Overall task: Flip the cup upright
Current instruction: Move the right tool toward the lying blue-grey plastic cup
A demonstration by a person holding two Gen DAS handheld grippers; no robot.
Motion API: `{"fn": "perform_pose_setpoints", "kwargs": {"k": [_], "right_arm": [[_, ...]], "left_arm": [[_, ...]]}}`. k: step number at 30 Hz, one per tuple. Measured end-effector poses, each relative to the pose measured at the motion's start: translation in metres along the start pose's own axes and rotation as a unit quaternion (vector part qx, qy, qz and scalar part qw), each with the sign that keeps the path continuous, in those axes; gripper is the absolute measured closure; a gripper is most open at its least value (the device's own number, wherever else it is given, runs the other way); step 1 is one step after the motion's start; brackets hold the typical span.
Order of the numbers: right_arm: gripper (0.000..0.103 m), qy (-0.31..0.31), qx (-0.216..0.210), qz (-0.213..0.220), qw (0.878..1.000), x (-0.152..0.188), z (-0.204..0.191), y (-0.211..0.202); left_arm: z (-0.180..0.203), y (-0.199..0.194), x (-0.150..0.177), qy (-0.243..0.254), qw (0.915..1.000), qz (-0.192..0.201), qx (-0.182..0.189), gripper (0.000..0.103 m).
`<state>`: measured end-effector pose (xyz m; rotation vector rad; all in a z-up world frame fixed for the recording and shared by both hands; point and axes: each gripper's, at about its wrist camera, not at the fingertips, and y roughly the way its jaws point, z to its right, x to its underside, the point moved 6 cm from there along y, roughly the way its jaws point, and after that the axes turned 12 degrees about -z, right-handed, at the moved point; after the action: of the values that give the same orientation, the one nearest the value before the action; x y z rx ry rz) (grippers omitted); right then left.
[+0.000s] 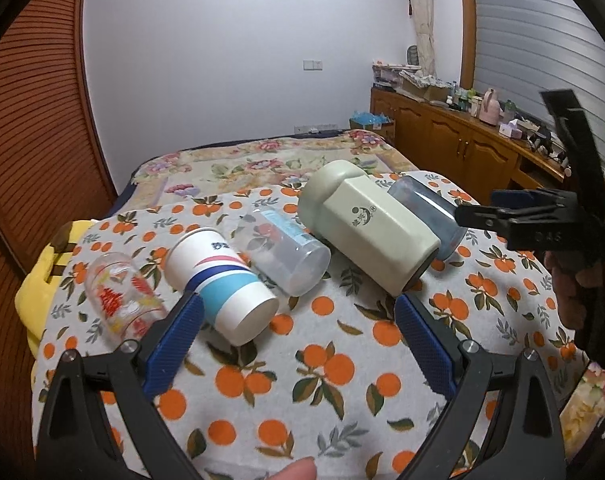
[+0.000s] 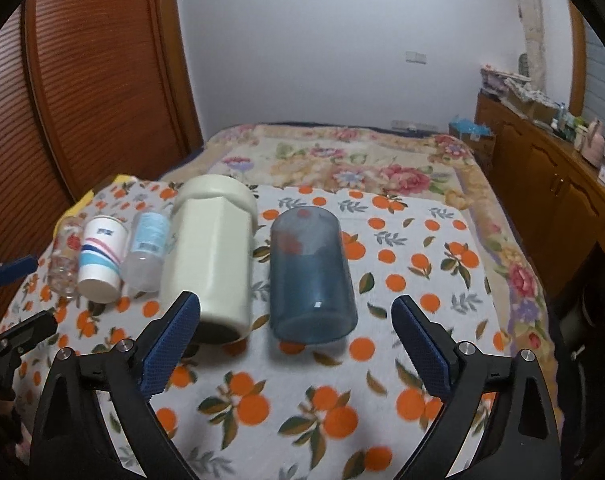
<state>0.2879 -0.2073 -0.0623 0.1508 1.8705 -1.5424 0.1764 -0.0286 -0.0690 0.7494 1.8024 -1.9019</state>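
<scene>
Several cups lie on their sides in a row on an orange-print cloth (image 1: 322,392). From left: a printed glass (image 1: 122,296), a striped paper cup (image 1: 222,280), a clear plastic cup (image 1: 282,252), a large cream cup (image 1: 366,224) and a blue translucent cup (image 1: 430,216). My left gripper (image 1: 298,308) is open and empty, with the paper cup's mouth by its left finger. My right gripper (image 2: 296,312) is open and empty, with the blue cup's (image 2: 310,276) mouth between its fingers. The cream cup (image 2: 210,248) lies by its left finger.
The cloth covers a raised surface on a floral bed (image 2: 342,160). A wooden wardrobe (image 2: 82,80) stands at the left and a cluttered wooden sideboard (image 1: 462,136) at the right. My right gripper also shows at the right edge of the left wrist view (image 1: 474,208).
</scene>
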Motion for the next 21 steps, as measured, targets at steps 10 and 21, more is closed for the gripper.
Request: {"fn": "perform_pose_setpoints", "kwargs": {"k": [10, 21], "right_arm": [[0.018, -0.01, -0.021, -0.071, 0.997, -0.023, 0.007, 0.047], [0.029, 0.0, -0.031, -0.137, 0.99, -0.03, 0.012, 0.08]], "left_arm": [[-0.002, 0.024, -0.008, 0.002, 0.9993, -0.029, 0.023, 0.007], [-0.01, 0.031, -0.009, -0.005, 0.999, -0.029, 0.034, 0.014]]}}
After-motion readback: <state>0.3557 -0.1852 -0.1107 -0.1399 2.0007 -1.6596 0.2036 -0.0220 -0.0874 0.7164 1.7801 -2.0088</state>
